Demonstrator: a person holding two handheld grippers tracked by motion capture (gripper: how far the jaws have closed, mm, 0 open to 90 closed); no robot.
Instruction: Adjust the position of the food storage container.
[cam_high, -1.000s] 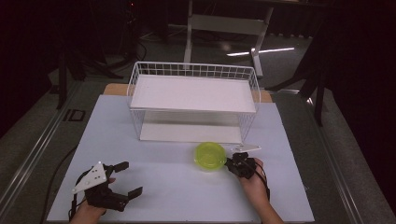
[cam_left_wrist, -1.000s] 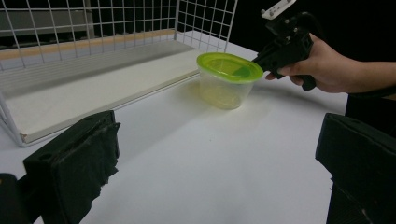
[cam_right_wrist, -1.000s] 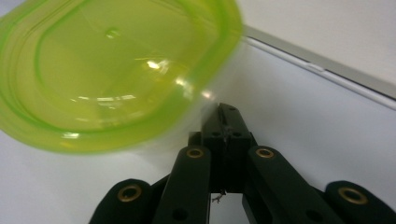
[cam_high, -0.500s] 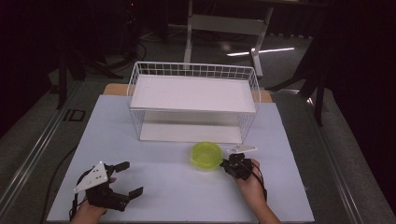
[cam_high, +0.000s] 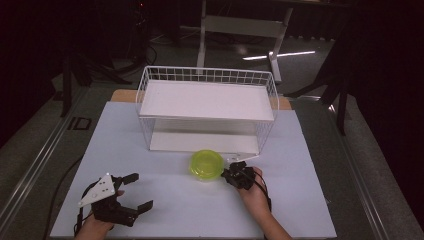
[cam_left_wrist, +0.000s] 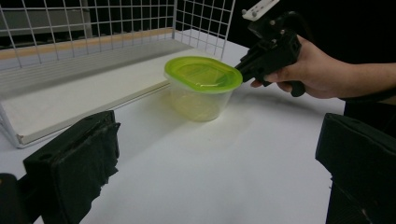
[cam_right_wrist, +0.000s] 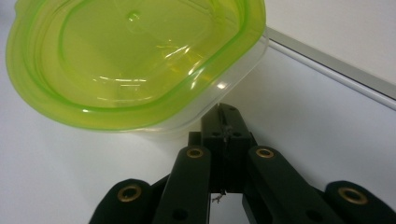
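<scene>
A clear tub with a lime-green lid (cam_high: 206, 164) stands on the white table just in front of the wire rack. My right gripper (cam_high: 226, 175) is shut, and its closed tips touch the tub's right side. In the right gripper view the joined jaws (cam_right_wrist: 227, 114) meet the clear wall right under the lid's rim (cam_right_wrist: 140, 60), with nothing between them. My left gripper (cam_high: 141, 191) rests open at the table's front left, well apart from the tub. In the left gripper view its wide-apart jaws (cam_left_wrist: 215, 177) frame the tub (cam_left_wrist: 201, 86) and the right gripper (cam_left_wrist: 243, 66) farther off.
A white wire rack (cam_high: 207, 100) with an upper shelf and a flat base board (cam_left_wrist: 70, 93) stands at the back middle. The white table top (cam_high: 310, 150) has bare room to the left, right and front of the tub. Dark floor and stands surround the table.
The right hand has moved left with its shut gripper, and the green-lidded tub has slid left ahead of it. The left gripper has stayed in place.
</scene>
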